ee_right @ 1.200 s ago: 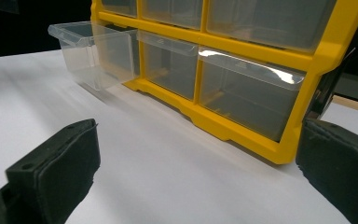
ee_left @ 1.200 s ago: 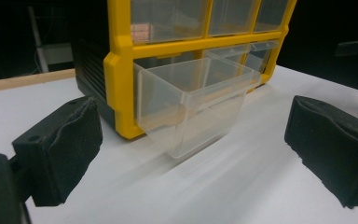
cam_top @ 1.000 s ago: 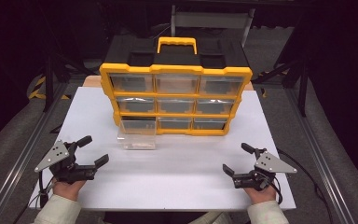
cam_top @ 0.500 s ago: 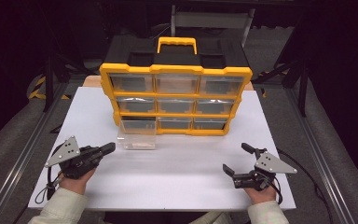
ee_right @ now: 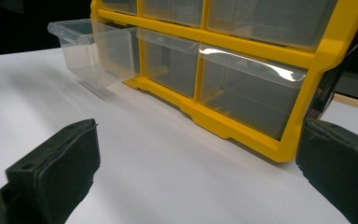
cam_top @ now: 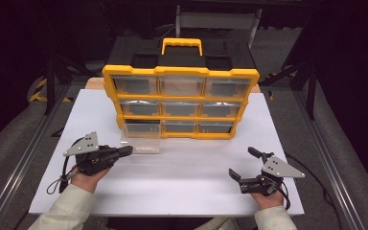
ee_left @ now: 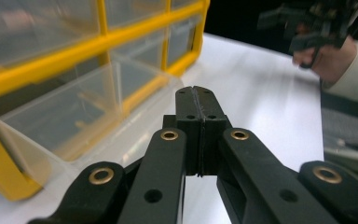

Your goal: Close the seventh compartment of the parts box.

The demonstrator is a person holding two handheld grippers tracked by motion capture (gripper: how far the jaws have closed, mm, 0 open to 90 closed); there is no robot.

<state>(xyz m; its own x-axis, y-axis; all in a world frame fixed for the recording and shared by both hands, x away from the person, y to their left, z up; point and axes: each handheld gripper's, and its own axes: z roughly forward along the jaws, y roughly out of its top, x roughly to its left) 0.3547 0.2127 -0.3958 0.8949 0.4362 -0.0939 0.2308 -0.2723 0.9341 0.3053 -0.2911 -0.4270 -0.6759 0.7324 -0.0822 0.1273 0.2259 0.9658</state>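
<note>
High view, nearest: the right gripper (cam_top: pixel 243 165) rests on the white table (cam_top: pixel 196 191) at the near right, jaws spread wide, holding nothing.
Left gripper (cam_top: pixel 124 151): jaws pressed together with nothing between them, tips just beside the front left corner of the clear drawer (cam_top: pixel 141 136).
Left gripper view: closed jaws point along the drawer's front wall (ee_left: pixel 98 135); whether they touch it I cannot tell.
Clear drawer: bottom-left one, pulled partway out of the yellow organizer (cam_top: pixel 180 101), looks empty, front end over the table.
Other drawers: all seated flush in the frame.
Progress: judged early to middle; the drawer stands open, and pushing it home or drawing it fully out remains to do.
Beyond: dark floor and frame rails.
</note>
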